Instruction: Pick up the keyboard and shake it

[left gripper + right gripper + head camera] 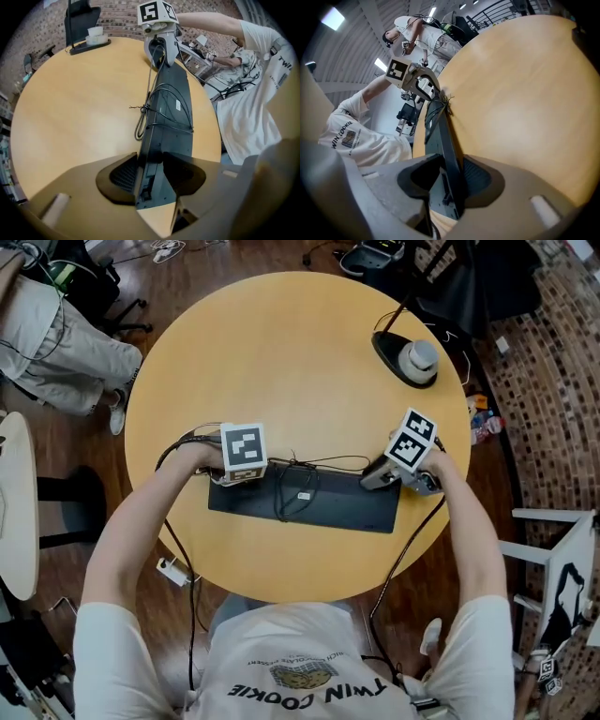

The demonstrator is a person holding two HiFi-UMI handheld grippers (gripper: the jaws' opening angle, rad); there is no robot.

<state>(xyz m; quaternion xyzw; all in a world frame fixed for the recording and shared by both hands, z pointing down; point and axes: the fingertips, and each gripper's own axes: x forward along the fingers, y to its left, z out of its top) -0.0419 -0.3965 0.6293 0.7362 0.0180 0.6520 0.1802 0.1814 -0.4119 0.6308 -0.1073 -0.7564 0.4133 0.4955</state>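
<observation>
Black flat plastic keyboard [328, 504] looks stiff, light; its short ends sit between parted, unclamped jaws of my left gripper [151, 176] and right gripper [446, 180], so grip there.

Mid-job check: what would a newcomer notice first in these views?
A long black keyboard spans the near part of the round light wooden table. The left gripper and right gripper each have one end between their jaws. A black base with a grey-white knob sits far right.
</observation>
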